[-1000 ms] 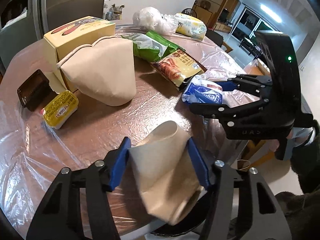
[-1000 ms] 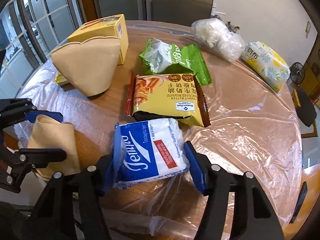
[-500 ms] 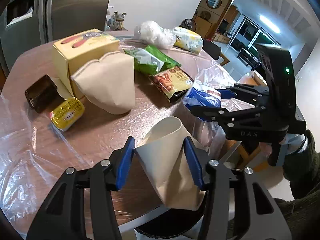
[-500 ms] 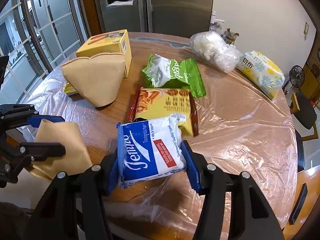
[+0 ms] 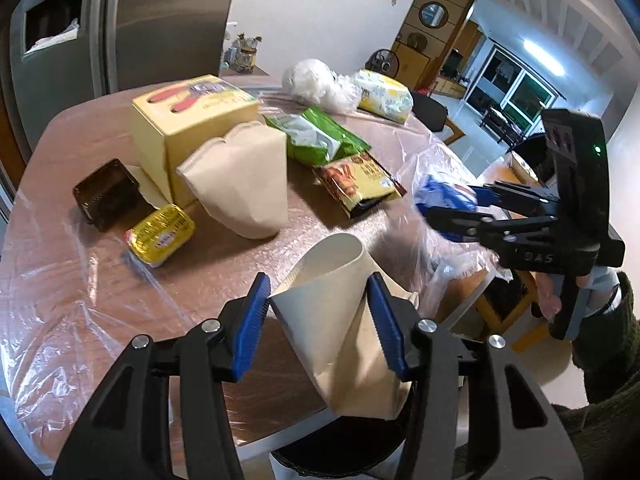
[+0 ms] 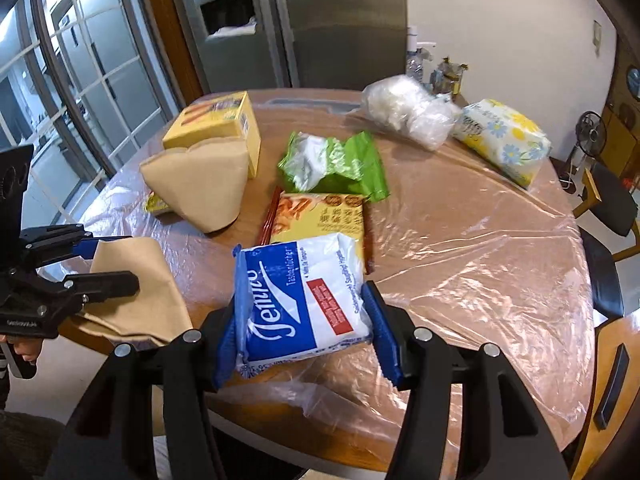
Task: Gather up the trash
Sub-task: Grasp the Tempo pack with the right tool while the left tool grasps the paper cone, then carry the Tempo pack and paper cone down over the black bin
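Left gripper (image 5: 318, 316): jaws narrowed, just closing, clamping tan paper cone (image 5: 340, 320) between pads, near table (image 5: 100, 280) edge.
Right gripper (image 6: 302, 314): jaws narrowed, clamping blue-white tissue pack (image 6: 300, 300), raised above near edge.

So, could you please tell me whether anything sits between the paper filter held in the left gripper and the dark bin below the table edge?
Nothing visible does. The paper filter hangs past the table edge, directly above the dark bin, whose rim shows beneath it.
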Motion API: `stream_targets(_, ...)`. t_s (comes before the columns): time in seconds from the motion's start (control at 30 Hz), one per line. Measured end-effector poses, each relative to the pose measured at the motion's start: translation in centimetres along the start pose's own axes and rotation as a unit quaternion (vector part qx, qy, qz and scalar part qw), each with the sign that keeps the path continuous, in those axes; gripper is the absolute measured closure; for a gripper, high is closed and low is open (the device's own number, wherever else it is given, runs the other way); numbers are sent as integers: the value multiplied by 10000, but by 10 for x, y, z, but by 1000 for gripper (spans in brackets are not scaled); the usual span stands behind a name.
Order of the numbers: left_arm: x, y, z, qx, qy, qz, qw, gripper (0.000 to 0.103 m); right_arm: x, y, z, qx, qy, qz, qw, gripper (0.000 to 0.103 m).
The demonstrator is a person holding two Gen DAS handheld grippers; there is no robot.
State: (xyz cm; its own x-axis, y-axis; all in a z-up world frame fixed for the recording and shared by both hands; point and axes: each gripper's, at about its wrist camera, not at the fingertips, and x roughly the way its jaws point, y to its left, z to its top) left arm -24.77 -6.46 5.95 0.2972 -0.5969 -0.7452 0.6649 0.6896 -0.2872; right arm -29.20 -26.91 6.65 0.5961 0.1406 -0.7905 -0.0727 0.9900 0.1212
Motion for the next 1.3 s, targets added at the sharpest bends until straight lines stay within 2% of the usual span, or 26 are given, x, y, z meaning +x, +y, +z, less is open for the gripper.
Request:
stream_targets(0.23,-18,1,3,-21,-182,38,9998,52,-40,-9,3,252,-399,142,9988,48)
stream_targets(0.4,-28,-6,0,14,-250,-5,9997,52,-55,-1,-3,215,-437,345,9982,48)
stream_targets(0.6,-39,-17,-10,30,-295,-28,9996,52,-64,14,-20,68,-312,582,9978,48)
stream_targets(0.93,-44,-42,-35,264,-133,117,9995,52,-67,39,-57,-106,47,890,9960,48)
stream_targets(1.3,-39,-62,-69,523,262,140,9982,52,-58,48,-95,-267,547,874,9943,48)
